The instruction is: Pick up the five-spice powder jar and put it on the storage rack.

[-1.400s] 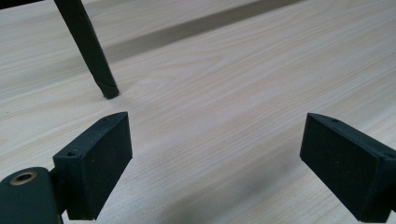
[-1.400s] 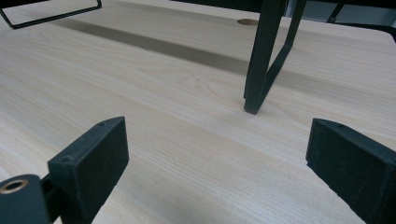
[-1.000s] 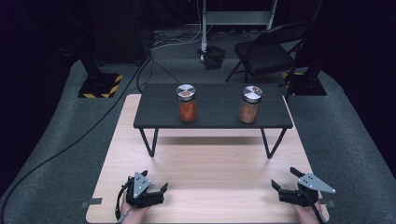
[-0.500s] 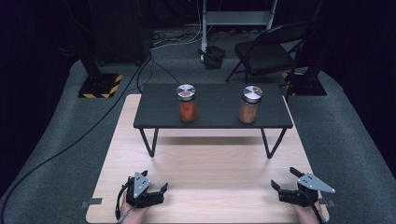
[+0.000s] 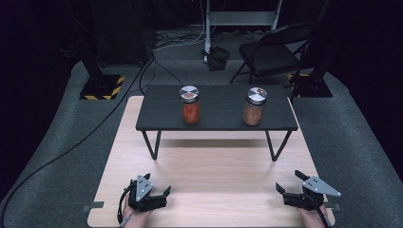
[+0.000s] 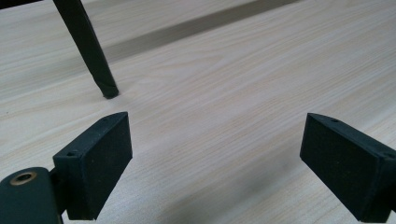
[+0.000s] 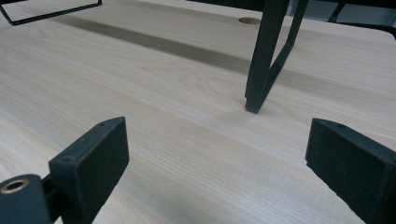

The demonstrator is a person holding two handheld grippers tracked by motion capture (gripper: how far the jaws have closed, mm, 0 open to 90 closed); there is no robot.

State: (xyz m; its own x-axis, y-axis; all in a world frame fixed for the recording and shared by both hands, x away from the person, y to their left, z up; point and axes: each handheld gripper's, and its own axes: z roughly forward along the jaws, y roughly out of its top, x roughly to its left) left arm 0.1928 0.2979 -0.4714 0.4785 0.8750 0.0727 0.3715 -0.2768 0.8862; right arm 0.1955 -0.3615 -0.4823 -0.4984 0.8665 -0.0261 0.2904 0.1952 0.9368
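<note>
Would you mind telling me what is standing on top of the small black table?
Two lidded jars stand on the small black table: a red-filled jar at left and a brown-filled jar at right. Their bases against the tabletop are hidden from this angle.

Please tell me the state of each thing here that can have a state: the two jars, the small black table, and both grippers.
left jar: upright on the black table, lid on, red-orange contents.
right jar: upright on the black table, lid on, brownish contents.
black table: standing on the wooden board, legs down.
left gripper: open, empty, resting near the board's front edge.
right gripper: open, empty, near the board's front edge.
</note>
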